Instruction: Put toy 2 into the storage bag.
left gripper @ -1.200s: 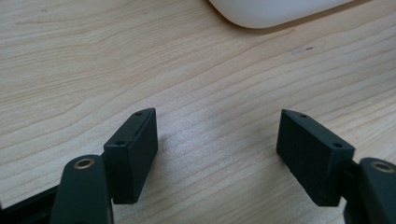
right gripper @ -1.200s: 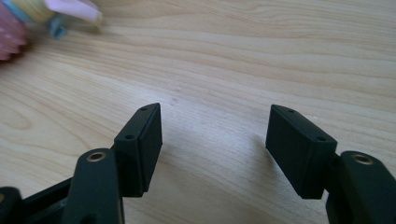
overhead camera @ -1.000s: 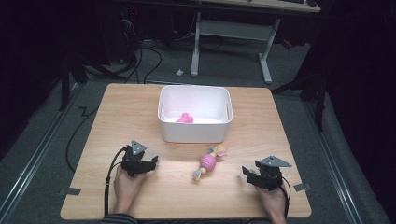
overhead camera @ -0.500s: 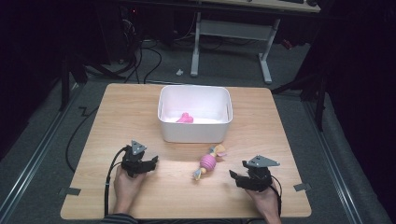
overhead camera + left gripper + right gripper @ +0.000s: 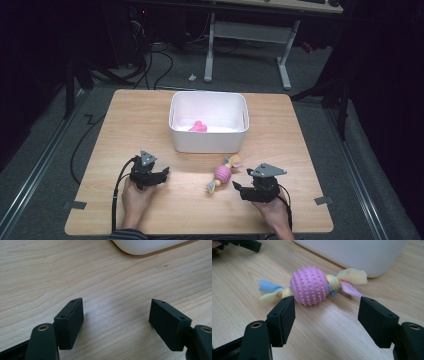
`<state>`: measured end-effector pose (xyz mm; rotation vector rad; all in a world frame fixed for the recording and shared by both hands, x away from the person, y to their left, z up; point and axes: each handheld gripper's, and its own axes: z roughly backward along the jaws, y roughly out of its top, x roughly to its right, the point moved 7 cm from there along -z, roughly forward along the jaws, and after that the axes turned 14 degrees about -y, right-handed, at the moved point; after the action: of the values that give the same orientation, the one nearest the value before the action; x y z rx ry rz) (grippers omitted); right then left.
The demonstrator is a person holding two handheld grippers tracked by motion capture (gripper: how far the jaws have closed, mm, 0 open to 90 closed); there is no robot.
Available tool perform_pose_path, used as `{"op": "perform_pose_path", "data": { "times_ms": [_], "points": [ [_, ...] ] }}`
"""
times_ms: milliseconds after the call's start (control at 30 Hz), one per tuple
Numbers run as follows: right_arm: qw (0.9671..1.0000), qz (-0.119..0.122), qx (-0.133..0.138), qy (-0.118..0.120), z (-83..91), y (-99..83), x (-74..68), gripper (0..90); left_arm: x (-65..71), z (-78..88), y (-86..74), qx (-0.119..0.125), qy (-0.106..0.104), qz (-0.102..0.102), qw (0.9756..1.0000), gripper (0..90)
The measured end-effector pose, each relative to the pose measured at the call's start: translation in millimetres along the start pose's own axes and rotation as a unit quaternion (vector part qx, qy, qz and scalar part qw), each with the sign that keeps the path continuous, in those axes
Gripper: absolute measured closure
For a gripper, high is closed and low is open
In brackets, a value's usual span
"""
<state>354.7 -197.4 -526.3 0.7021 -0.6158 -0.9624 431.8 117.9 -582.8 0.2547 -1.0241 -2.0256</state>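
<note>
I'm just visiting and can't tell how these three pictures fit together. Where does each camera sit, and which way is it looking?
High view: above the person's side, looking forward and down on the light wooden table; both hands show.
Left gripper view: rides the left gripper, facing bare wood and a corner of the white plastic bin; its open jaws show.
Right gripper view: rides the right gripper, facing the pink knobbly ball toy with cloth tails; open jaws show.
Shared: the bin appears in all three.
</note>
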Motion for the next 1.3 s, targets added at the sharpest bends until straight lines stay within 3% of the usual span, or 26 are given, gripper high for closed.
{"op": "perform_pose_path", "data": {
  "times_ms": [700,1300],
  "points": [
    [0.9995,0.009,-0.007,0.029,-31.2,21.0,-29.4,16.4,0.1,0.0,-0.1,-0.001,0.000,-0.001,1.0000,27.9],
    [0.9990,0.012,-0.042,0.011,-57.4,17.2,-35.4,8.6,0.2,-0.1,0.0,-0.001,-0.001,-0.001,1.0000,27.6]
  ]
}}
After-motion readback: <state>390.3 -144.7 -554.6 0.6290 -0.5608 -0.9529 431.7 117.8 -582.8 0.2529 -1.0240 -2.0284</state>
